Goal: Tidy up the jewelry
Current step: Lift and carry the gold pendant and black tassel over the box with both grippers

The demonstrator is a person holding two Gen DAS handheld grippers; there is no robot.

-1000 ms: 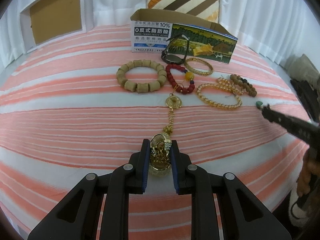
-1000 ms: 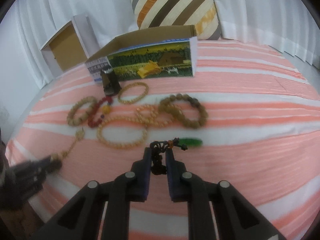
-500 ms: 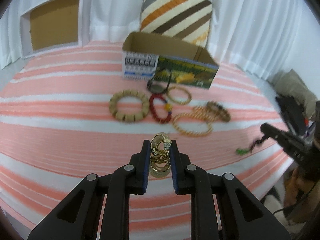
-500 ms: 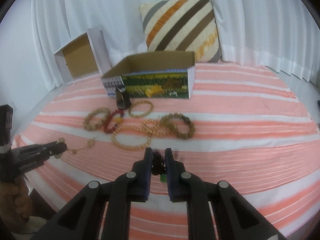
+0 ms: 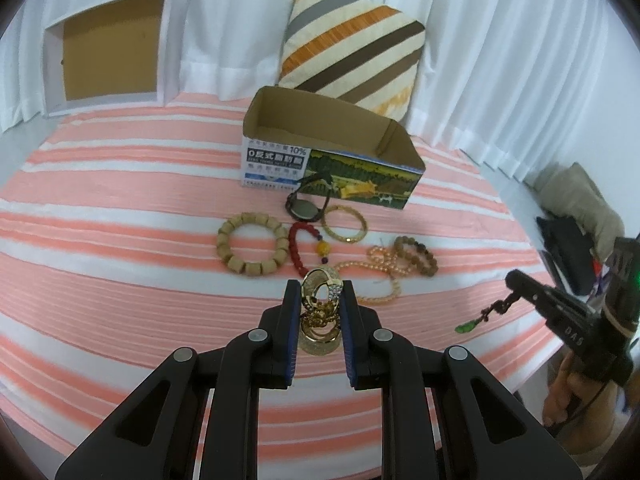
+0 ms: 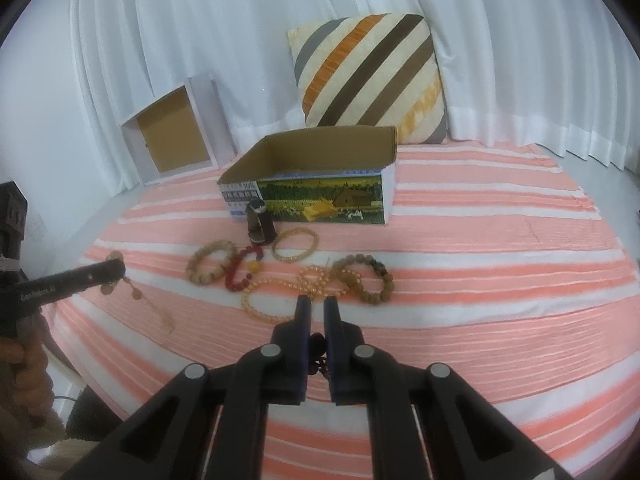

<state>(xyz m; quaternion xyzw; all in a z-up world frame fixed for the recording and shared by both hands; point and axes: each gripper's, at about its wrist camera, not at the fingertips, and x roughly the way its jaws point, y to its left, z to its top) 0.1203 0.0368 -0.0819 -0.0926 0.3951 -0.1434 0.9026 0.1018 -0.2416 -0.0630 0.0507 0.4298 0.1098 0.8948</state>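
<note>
My left gripper (image 5: pixel 320 294) is shut on a gold pendant necklace (image 5: pixel 320 312) and holds it above the striped cloth; its chain hangs below in the right wrist view (image 6: pixel 138 296). My right gripper (image 6: pixel 316 308) is shut on a dark cord with a green charm (image 5: pixel 466 327), which dangles in the air. An open cardboard box (image 5: pixel 332 148) stands behind the jewelry. On the cloth lie a wooden bead bracelet (image 5: pixel 252 248), a red bead bracelet (image 5: pixel 298 248), a watch (image 5: pixel 304 210), a gold bangle (image 5: pixel 345 224), amber beads (image 5: pixel 376 276) and a brown bead bracelet (image 5: pixel 416 256).
A striped pillow (image 5: pixel 352 60) leans on the white curtain behind the box. An open white box (image 5: pixel 108 50) stands at the back left. Dark items and a cushion (image 5: pixel 576 208) sit beyond the bed's right edge.
Both grippers have lifted and pulled back from the cloth with their pieces. The gold necklace and the green charm cord now hang in the air.
</note>
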